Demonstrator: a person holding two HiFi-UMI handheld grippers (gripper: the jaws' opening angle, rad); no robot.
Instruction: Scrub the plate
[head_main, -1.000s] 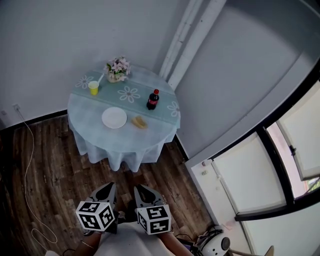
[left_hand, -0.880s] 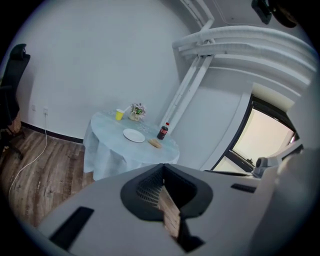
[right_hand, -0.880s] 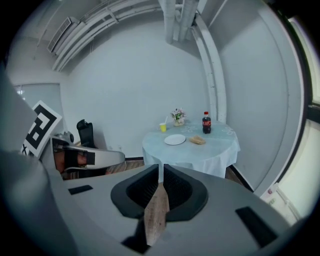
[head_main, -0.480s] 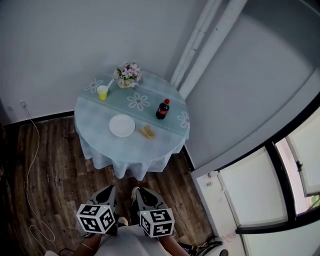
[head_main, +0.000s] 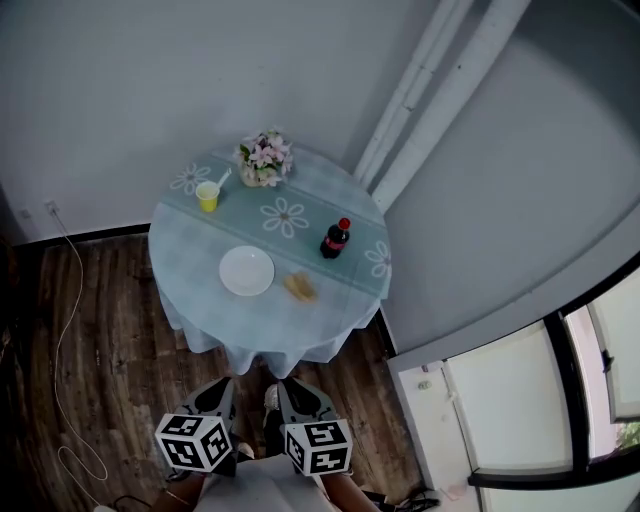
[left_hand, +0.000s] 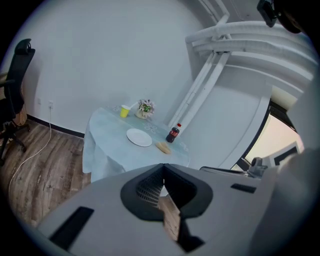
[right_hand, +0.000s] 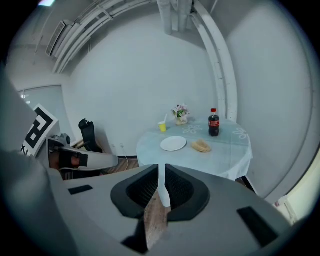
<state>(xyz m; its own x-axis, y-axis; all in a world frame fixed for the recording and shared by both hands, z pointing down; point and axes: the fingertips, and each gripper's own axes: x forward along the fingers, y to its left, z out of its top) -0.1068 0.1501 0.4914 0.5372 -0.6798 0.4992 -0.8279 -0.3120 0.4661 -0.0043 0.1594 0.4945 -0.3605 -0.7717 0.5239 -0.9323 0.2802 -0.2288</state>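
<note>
On table (head_main: 200, 250): plate (head_main: 247, 271) beside sponge-like pad (head_main: 300, 287), likely staged for scrubbing. Left claw (head_main: 218, 392), right claw (head_main: 295, 395) closed, empty, well short of table.

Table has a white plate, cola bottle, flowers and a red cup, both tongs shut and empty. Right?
The cup is yellow, not red; see the head view. Rest holds: white plate, cola bottle, flowers on the table, left tongs and right tongs shut and empty.
</note>
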